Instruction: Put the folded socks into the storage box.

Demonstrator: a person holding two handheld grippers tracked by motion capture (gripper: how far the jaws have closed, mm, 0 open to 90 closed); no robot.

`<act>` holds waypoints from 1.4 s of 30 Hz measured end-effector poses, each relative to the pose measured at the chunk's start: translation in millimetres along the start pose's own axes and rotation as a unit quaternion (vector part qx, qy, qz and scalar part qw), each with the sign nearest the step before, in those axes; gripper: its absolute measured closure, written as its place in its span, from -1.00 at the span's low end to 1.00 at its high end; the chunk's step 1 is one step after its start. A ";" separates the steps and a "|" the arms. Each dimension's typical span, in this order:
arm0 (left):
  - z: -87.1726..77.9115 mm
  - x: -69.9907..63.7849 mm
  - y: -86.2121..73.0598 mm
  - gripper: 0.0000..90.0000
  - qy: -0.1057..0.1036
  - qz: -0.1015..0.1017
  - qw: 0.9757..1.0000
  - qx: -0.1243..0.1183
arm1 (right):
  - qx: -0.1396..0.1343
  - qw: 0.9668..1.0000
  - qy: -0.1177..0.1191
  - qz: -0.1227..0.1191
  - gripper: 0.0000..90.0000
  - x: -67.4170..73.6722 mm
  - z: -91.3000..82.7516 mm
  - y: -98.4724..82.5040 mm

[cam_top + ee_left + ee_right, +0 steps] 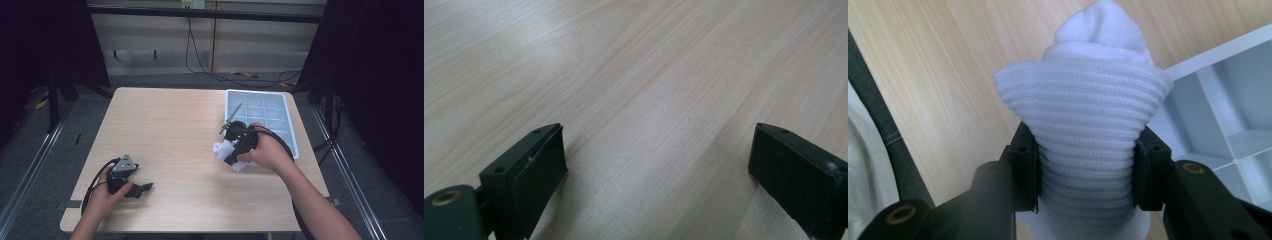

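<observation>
The right gripper [1085,167] is clamping a white ribbed sock [1088,125] between its two black jaws, the pads pressing in on both sides of the fabric, which is bulging out above them. In the high view this gripper [231,150] is holding the sock [223,150] above the table [175,130], just beside the near left corner of the white compartment tray [285,117]. The left gripper [656,165] is sitting with its jaws wide apart and nothing between them, over bare wood well to the left of the tray and nearer the person, the left hand [105,195] resting on the table.
</observation>
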State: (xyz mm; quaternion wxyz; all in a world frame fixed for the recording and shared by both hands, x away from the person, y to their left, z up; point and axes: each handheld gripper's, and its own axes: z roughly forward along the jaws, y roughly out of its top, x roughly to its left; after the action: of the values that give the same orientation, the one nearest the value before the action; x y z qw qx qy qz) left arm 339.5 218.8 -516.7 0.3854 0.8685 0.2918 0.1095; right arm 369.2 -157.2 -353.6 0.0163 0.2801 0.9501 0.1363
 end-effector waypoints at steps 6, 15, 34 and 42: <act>-0.1 0.0 0.0 -0.82 0.000 0.000 1.000 0.000 | -0.019 1.000 -0.016 0.017 0.22 -14.2 -9.8 -1.4; 0.0 0.0 0.0 -0.82 0.000 0.000 1.000 0.000 | -0.005 0.998 -0.038 0.040 0.22 -44.6 -3.2 -5.8; 0.0 0.0 0.0 -0.82 0.000 0.000 1.000 0.000 | 0.026 0.998 -0.050 -0.001 0.19 -71.2 28.0 -8.5; -0.1 0.0 0.0 -0.82 0.000 0.000 1.000 0.000 | 0.033 0.997 -0.058 -0.034 0.16 -69.5 34.1 -2.5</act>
State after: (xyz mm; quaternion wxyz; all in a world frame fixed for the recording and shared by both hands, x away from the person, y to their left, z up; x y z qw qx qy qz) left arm 339.4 218.9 -516.6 0.3854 0.8687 0.2914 0.1094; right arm 430.1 -188.0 -390.3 0.0668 0.2552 0.9605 0.0882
